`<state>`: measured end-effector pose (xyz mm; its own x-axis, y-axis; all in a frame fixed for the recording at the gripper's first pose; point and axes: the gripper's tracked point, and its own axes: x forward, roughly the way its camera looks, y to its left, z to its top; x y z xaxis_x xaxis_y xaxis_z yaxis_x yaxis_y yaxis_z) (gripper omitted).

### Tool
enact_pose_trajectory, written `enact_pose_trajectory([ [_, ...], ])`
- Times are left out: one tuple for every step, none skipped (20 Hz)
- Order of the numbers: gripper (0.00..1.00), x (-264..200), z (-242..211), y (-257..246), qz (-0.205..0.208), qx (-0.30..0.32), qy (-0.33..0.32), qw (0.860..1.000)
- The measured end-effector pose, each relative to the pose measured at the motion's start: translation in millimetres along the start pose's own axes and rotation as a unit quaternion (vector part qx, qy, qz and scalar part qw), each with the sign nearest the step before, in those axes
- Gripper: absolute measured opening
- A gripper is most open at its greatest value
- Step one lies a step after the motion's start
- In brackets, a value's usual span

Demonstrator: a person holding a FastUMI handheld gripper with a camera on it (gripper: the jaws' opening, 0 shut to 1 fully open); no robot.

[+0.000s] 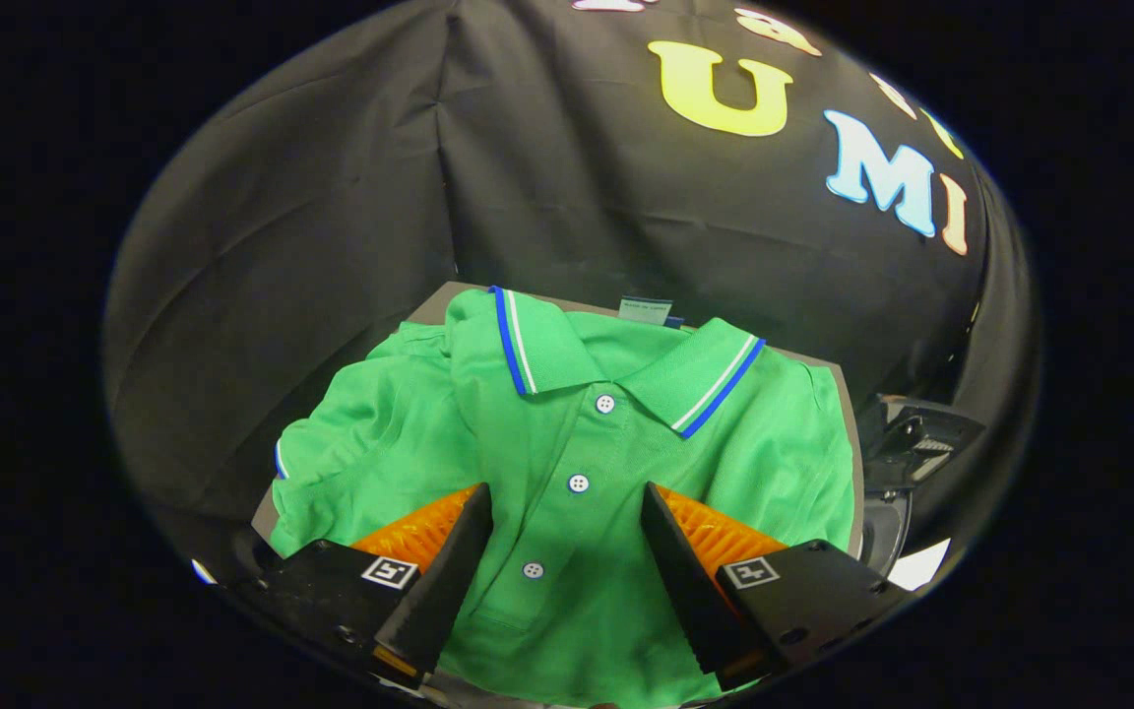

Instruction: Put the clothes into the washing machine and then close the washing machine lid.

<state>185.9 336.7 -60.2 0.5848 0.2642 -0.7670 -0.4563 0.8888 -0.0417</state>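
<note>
We see the gripper (567,551) with fingers spread wide, gripping nothing, over the green polo shirt (567,443), apparently lying on a desk (434,305).

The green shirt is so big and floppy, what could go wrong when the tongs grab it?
1. The tongs are open over the button strip of the green shirt. A pinch there may catch only the top layer, leaving the sleeves dangling and dragging.
2. A button sits between the fingers; squeezing on it could make the grip slip.
3. Loose cloth might snag the dark object beside the shirt.
</note>
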Motion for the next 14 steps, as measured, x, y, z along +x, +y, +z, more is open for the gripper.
enact_pose_trajectory([
  [0.93,3.2,-0.2,-0.2,0.0,-0.013,-0.005,1.0],
  [0.89,1.2,-0.7,-0.6,0.001,-0.015,-0.007,1.0],
  [0.85,1.0,-1.2,4.8,0.016,-0.011,-0.012,1.0],
  [0.53,3.1,-0.9,1.9,0.016,0.0,-0.019,1.0],
  [0.22,1.3,-0.4,1.9,0.016,0.018,-0.027,0.999],
  [0.22,0.7,0.8,2.8,0.014,0.02,-0.027,0.999],
  [0.22,3.2,-0.1,2.7,0.011,0.012,-0.023,1.0],
  [0.21,4.1,1.5,2.1,0.009,0.001,-0.025,1.0],
  [0.21,3.5,1.7,3.5,0.01,0.0,-0.025,1.0],
  [0.22,3.4,0.8,3.5,0.013,0.008,-0.025,1.0],
  [0.22,2.8,-0.1,4.7,0.02,0.022,-0.028,0.999],
  [0.08,1.9,0.7,4.6,0.027,0.039,-0.032,0.998],
  [0.08,4.5,-0.2,4.2,0.034,0.051,-0.031,0.998],
  [0.08,2.7,1.6,3.2,0.039,0.06,-0.031,0.997],
])
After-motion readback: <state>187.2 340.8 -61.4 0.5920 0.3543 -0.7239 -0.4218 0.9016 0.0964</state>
